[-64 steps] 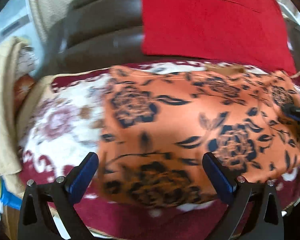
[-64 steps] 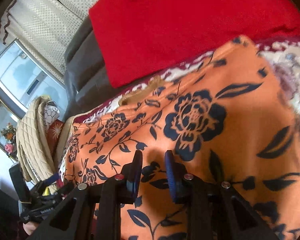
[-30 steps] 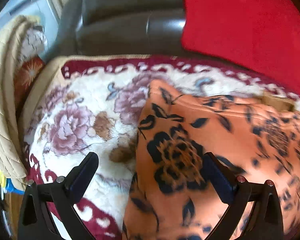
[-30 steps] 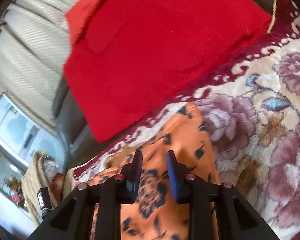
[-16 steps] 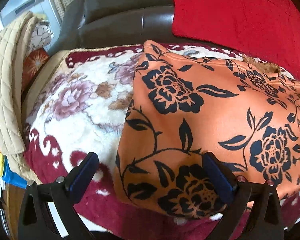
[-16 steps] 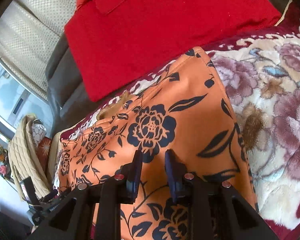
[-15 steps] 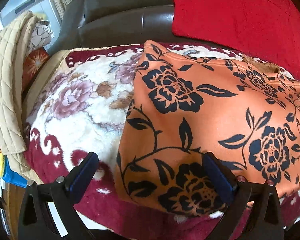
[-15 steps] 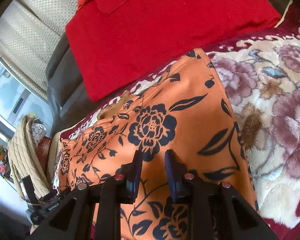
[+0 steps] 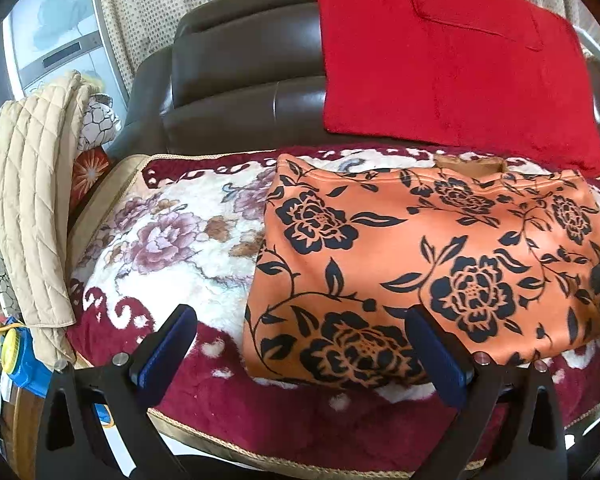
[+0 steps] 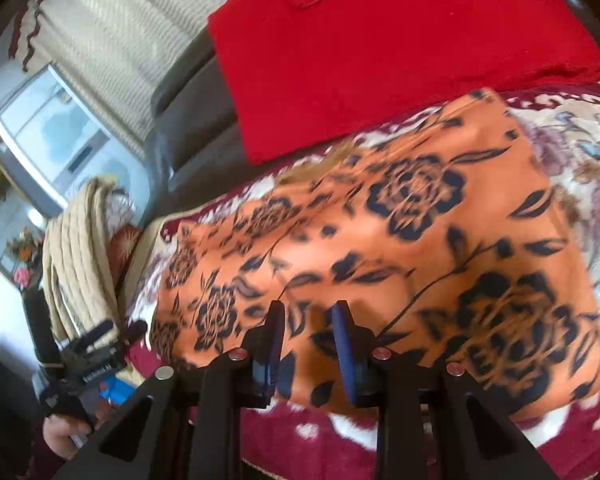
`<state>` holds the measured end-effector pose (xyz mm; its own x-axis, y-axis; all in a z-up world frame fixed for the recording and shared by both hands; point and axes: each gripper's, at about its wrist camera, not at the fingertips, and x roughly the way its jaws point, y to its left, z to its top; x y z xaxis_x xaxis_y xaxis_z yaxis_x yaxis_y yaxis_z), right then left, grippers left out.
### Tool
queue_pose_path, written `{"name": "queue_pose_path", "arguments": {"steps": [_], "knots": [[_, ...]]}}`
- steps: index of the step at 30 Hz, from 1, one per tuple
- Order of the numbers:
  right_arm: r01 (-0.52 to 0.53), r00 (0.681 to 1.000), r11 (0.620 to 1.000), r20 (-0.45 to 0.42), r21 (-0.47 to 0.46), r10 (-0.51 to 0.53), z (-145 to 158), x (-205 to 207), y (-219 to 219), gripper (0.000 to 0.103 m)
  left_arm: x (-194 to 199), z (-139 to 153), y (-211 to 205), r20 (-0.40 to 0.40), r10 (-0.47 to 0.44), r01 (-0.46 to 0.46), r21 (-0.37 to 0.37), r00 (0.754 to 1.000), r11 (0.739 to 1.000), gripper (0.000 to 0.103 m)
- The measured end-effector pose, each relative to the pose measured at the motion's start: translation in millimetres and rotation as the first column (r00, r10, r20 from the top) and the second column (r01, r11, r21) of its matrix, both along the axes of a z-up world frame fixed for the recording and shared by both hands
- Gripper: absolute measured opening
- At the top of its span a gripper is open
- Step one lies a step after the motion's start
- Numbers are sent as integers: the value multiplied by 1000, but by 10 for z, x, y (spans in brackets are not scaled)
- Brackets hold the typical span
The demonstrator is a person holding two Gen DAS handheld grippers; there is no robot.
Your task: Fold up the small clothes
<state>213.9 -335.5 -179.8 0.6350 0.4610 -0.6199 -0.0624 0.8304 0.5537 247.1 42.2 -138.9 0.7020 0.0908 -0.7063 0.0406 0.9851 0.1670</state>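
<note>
Garment [image 9: 440,248], orange with black flowers, lies flat as a smooth, thick rectangle on the plush floral blanket [image 9: 172,240] over a dark leather sofa [image 9: 240,80]; it looks folded at least once, perhaps with more folds left. Left gripper [image 9: 300,354] fingers stand wide and empty; right gripper [image 10: 308,344] fingers are narrow, gripping nothing. A red cloth [image 9: 452,64] drapes the backrest.

The orange garment [image 9: 440,248] printed with black flowers lies folded flat as a rectangle on the floral blanket [image 9: 172,240].
</note>
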Motion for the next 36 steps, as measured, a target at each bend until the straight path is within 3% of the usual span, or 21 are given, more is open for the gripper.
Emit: {"name": "queue_pose_path", "arguments": {"steps": [14,17,20,26,31,36], "knots": [[-66,994,997,-89,-43,62,-259,83,275,29,11,-76,-13,-14,2,-2,3,1000,1000,103],[-69,994,997,-90,-37,65,-260,93,263,29,81,-179,4,-49,10,-10,7,999,1000,103],[-81,995,997,-57,-13,80,-203,86,266,29,190,-387,87,-141,31,-33,-7,989,999,103],[-139,990,990,-36,-2,138,-179,153,450,29,193,-447,345,-188,66,-91,-127,980,988,103],[-161,985,984,-80,-74,155,-320,251,621,30,116,-388,526,-142,130,-144,-94,981,985,103],[-160,986,987,-48,-26,159,-233,221,589,31,230,-559,697,-240,172,-198,-86,955,976,103]]}}
